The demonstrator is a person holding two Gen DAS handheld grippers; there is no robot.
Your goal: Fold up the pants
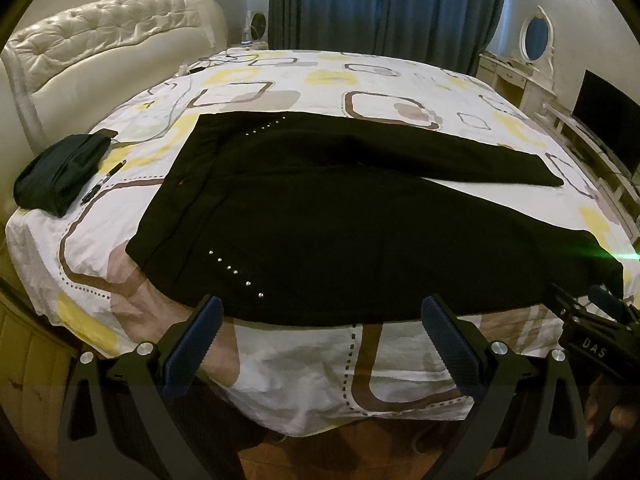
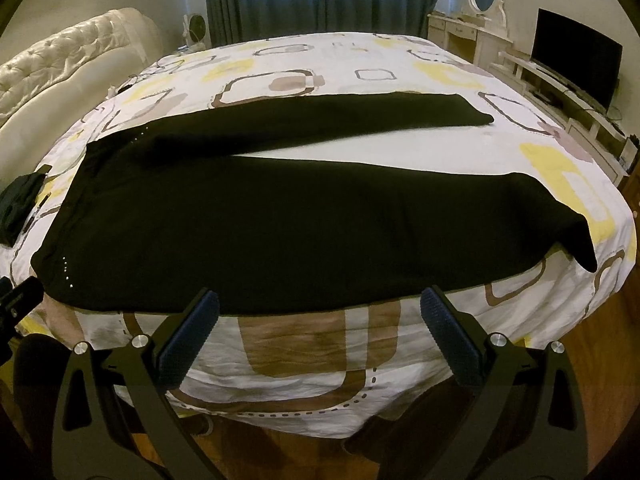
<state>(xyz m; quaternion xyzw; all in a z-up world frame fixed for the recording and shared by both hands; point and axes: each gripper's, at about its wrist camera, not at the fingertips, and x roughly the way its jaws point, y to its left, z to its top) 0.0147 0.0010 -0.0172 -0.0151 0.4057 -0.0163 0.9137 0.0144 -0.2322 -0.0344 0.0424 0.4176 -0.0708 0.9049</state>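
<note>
Both grippers, left gripper [image 1: 320,330] and right gripper [image 2: 320,322], hover released beside the black pants [image 1: 340,216], spread unfolded on the bed [image 1: 320,360]; all folding remains.

My black pants [image 1: 340,208], dotted with silver studs [image 1: 234,270], lie on the bedsheet [image 1: 360,80]: white with yellow patches and brown squares. Beyond the bedsheet hang blue curtains [image 1: 384,4].

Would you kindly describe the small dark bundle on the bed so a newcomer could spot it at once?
Start at the bed with its patterned cover, then go to its corner nearest the tufted headboard. There lies the folded dark bundle, beside a pen; unlike the black pants spread flat mid-bed, it is compact and thick.
</note>
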